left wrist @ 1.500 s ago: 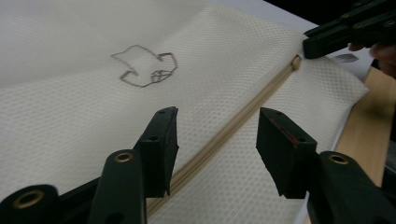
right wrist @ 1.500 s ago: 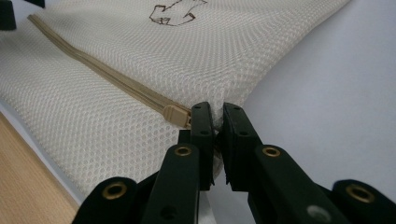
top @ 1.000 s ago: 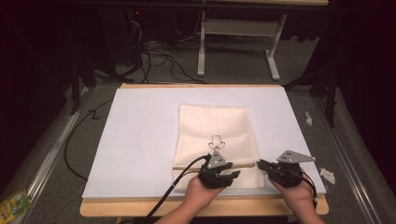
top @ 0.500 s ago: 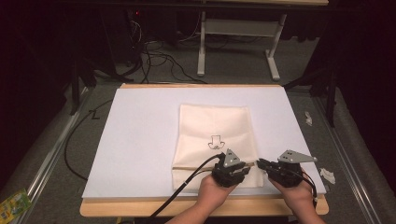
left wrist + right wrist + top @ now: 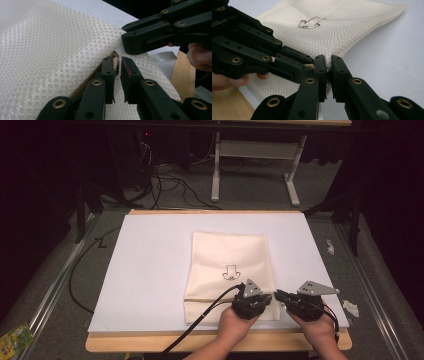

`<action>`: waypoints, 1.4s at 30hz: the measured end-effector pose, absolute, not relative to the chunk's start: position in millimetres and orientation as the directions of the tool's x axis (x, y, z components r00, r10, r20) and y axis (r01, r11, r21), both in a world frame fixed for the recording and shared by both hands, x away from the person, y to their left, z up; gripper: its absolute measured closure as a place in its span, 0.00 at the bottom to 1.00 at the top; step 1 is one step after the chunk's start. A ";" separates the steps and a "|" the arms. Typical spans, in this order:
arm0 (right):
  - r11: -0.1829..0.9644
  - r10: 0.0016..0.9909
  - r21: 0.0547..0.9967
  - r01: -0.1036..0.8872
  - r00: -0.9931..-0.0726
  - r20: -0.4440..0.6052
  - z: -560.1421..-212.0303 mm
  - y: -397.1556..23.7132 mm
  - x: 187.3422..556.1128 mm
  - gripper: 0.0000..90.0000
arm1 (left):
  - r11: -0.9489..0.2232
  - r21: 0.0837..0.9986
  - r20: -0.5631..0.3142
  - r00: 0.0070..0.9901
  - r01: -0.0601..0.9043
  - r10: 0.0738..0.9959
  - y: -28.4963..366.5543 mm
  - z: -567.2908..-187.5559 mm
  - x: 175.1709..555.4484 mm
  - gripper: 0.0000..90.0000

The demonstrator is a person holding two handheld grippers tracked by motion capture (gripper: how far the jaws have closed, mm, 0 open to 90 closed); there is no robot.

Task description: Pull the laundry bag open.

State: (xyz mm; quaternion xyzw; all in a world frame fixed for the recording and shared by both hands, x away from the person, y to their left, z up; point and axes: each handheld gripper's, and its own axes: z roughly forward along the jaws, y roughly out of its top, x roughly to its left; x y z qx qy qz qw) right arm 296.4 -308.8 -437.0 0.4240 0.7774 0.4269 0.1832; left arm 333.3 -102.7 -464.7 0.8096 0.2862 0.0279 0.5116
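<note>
Here, from the high view, a cream mesh laundry bag (image 5: 231, 270) lies flat in the middle of a white sheet (image 5: 150, 270) that covers a wooden table (image 5: 125, 342). A small dark drawing (image 5: 230, 272) marks its centre, and a tan zipper line (image 5: 210, 297) crosses it near the person's edge. The left gripper (image 5: 251, 300) rests on the bag's near right part, with the right gripper (image 5: 285, 296) just beside it at the bag's right edge.

In the left gripper view, the left gripper (image 5: 118, 68) has its jaws nearly together at the zipper's end; something small and tan sits between them, perhaps the zipper pull, though I cannot tell that they truly grip it. The right gripper (image 5: 150, 37) reaches in from the right, touching the mesh edge.

In the right gripper view, the right gripper (image 5: 327, 67) has pinched the bag's side edge, its jaws closed on a bunched fold of mesh.

The step looks like opening the zipper: the right anchors the fabric, and next the left would need a firm hold on the pull, drawn along the zipper line.
</note>
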 end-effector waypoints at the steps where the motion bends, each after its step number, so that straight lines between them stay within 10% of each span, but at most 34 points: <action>1: 0.278 0.814 0.822 0.498 -0.576 0.073 -436.8 -308.8 296.4 0.94 | -0.321 0.842 -0.245 0.838 0.433 0.488 -103.2 -463.9 333.5 0.95; 42: 0.246 0.867 0.814 0.527 -0.494 0.058 -440.1 -326.2 295.9 0.95 | -0.350 0.775 -0.235 0.754 0.526 0.613 13.3 -468.0 347.5 0.97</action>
